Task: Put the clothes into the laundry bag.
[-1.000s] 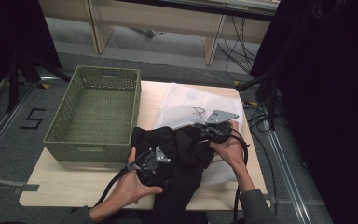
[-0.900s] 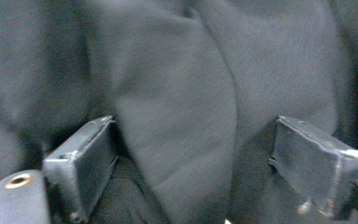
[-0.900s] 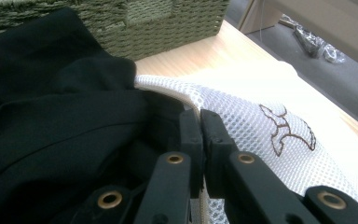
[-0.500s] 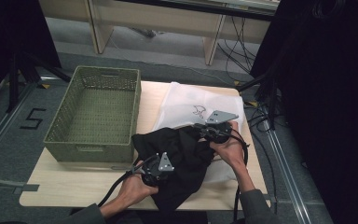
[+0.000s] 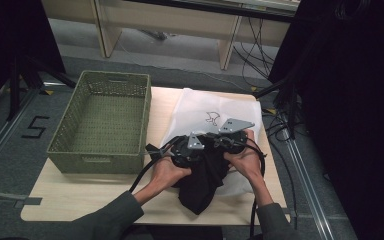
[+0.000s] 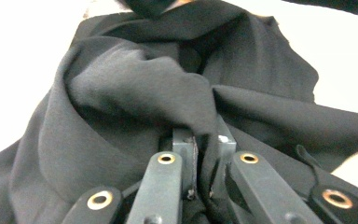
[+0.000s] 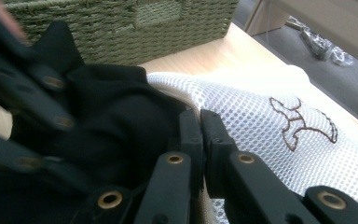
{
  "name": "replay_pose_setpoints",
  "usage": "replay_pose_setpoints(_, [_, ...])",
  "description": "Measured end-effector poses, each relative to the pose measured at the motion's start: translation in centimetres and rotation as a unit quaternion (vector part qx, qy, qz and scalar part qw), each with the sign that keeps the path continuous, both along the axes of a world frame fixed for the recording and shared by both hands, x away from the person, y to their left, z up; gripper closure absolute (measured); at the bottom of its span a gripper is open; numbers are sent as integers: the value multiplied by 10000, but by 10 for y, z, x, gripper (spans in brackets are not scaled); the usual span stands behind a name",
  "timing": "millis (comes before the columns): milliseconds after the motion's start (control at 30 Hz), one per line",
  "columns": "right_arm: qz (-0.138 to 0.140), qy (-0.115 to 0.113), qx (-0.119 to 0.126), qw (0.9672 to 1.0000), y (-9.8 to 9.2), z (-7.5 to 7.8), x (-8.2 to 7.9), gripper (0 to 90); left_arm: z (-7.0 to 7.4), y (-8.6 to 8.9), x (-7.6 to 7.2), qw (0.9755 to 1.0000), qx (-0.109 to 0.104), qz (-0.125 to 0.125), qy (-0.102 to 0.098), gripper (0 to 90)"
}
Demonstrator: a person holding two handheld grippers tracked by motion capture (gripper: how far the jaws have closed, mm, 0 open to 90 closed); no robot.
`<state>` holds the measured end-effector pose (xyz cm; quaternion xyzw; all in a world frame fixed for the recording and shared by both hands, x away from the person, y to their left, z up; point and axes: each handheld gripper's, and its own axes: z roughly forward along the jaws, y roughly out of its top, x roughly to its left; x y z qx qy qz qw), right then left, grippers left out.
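Left gripper (image 6: 201, 140) jaws pinch black cloth (image 6: 135, 93); right gripper (image 7: 200, 126) jaws clamp what looks like white mesh bag (image 7: 270, 130) rim. Push cloth in slowly, keep bag mouth wide.

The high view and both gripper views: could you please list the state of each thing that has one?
Black garment: crumpled, partly on the mesh bag.
White mesh bag: lying flat on the table, its edge pinched.
Green basket: upright, empty.
Left gripper: shut on the black garment.
Right gripper: shut on the white mesh bag's edge.

Black hand-held gripper (image 6: 205, 154) jaws with brass rivets; grey triangular top plates; black cables; grey sleeves
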<state>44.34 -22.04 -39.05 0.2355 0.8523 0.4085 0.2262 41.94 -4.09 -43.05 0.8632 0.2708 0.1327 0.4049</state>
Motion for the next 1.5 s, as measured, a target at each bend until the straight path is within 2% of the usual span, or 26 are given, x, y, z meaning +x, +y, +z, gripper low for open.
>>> replay_pose_setpoints(133, [21, 39, -31, 10000, 2, -1, -1, 893, -13, -7, 20, 9993, -76, 360, 56, 848])
replay_pose_setpoints(200, [119, 41, -131, 9998, 3, -4, 0, 893, -27, -7, 34, 9978, -140, 608, 238, 846])
replay_pose_setpoints(333, [58, 117, -137, 9998, 4, -8, 0, 893, -32, -4, 40, 9974, -124, 597, 386, 803])
replay_pose_setpoints(367, [116, 123, -165, 9997, 2, -9, 2, 893, -31, -4, 39, 9967, -235, 615, 473, 803])
replay_pose_setpoints(400, [62, 207, -163, 9996, 1, -11, 1, 893, -27, -3, 35, 9966, -278, 434, 641, 726])
replay_pose_setpoints(433, [144, 142, -192, 9996, 0, -11, 3, 893, -27, -3, 35, 9966, -278, 434, 641, 669])
replay_pose_setpoints(467, [84, 153, -165, 9997, 1, -11, 2, 893, -21, -3, 27, 9954, -488, 463, 685, 610])
replay_pose_setpoints(533, [79, 161, -193, 9997, 1, -11, 2, 893, -14, -1, 21, 9960, -442, 372, 688, 546])
replay_pose_setpoints(567, [-3, 204, -143, 9997, 1, -12, 1, 893, -5, 4, 13, 9962, -412, 248, 726, 439])
replay_pose_setpoints(667, [-33, 243, -173, 9996, 1, -14, 1, 893, 12, 17, 1, 9972, -402, 65, 632, 370])
replay_pose_setpoints(800, [-38, 179, -149, 9997, 0, -13, 2, 893, 27, 34, -4, 9978, -390, 72, 539, 326])
replay_pose_setpoints(833, [-33, 182, -146, 9997, 0, -13, 1, 892, 31, 40, -5, 9984, -281, 86, 477, 319])
replay_pose_setpoints(867, [-34, 186, -152, 9997, 0, -13, 1, 892, 37, 52, -5, 9993, 18, 220, 304, 314])
replay_pose_setpoints(900, [22, 149, -179, 9997, 0, -13, 2, 892, 37, 56, -3, 9990, 106, 330, 276, 308])
replay_pose_setpoints(933, [22, 149, -179, 9997, 0, -13, 2, 892, 37, 56, -3, 9990, 106, 330, 276, 299])
replay_pose_setpoints(967, [7, 269, -170, 9995, 0, -13, 2, 892, 37, 60, -1, 9985, 270, 358, 329, 298])
replay_pose_setpoints(1033, [-35, 187, -144, 9997, 0, -13, 1, 892, 35, 67, 4, 9960, 588, 570, 343, 289])
replay_pose_setpoints(1067, [-35, 187, -144, 9997, 0, -13, 1, 892, 35, 67, 4, 9960, 588, 570, 343, 275])
replay_pose_setpoints(1100, [-29, 229, -136, 9996, -1, -13, 1, 892, 30, 70, 7, 9920, 890, 777, 457, 253])
replay_pose_setpoints(1133, [-14, 207, -152, 9997, -1, -13, 1, 892, 30, 70, 7, 9920, 890, 777, 457, 237])
replay_pose_setpoints(1167, [-8, 196, -135, 9997, -1, -13, 2, 892, 20, 70, 11, 9881, 1109, 871, 614, 240])
replay_pose_setpoints(1200, [2, 190, -146, 9997, -1, -13, 2, 892, 20, 70, 11, 9881, 1109, 871, 614, 241])
replay_pose_setpoints(1267, [45, 174, -198, 9996, -1, -13, 2, 892, 8, 67, 16, 9835, 1262, 889, 939, 240])
replay_pose_setpoints(1400, [1, 213, -155, 9997, -1, -13, 1, 893, -9, 61, 24, 9830, 1117, 836, 1195, 304])
replay_pose_setpoints(1467, [8, 213, -156, 9997, -1, -13, 1, 893, -20, 57, 26, 9820, 1141, 660, 1355, 392])
replay_pose_setpoints(1500, [-17, 217, -133, 9997, -1, -13, 1, 892, -20, 57, 26, 9820, 1141, 660, 1355, 485])
